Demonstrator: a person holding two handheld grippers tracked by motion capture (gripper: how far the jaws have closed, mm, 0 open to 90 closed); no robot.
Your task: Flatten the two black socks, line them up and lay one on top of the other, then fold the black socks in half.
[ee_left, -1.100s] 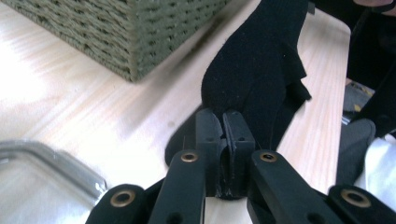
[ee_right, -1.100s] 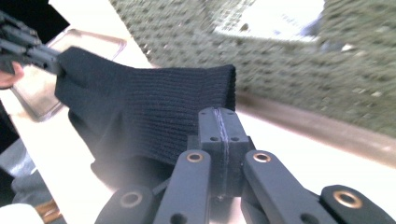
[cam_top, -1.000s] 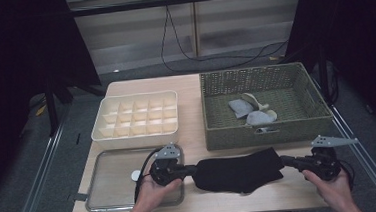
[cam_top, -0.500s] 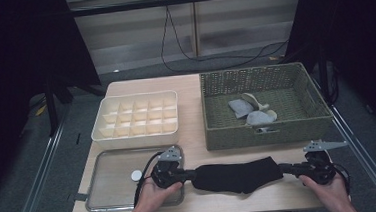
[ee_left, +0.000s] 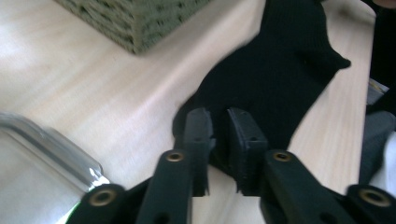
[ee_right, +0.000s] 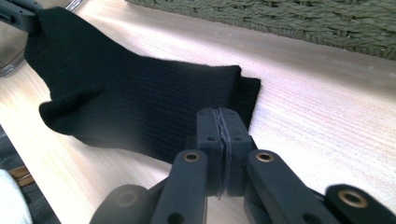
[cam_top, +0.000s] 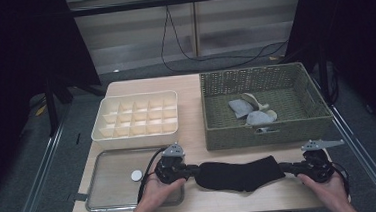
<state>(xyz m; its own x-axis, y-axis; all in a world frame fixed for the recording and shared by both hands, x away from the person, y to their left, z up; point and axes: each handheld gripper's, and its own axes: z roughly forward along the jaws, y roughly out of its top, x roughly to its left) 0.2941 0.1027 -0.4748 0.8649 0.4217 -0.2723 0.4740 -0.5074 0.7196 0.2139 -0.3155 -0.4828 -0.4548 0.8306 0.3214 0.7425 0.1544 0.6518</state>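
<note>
Left claw has just been opening over the black sock, seemingly released.

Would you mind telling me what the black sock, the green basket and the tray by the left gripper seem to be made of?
Black sock: knitted fabric, matte, with fine ribs. Green basket: woven fibre or cord, judging by its coarse plaited weave. Tray: probably metal, with a smooth grey sheen and a rolled rim.

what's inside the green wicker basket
In the wicker basket, the high view shows a small heap of light grey and cream socks on its floor, toward the front. How many there are cannot be told, and anything beneath the heap is covered.
</note>
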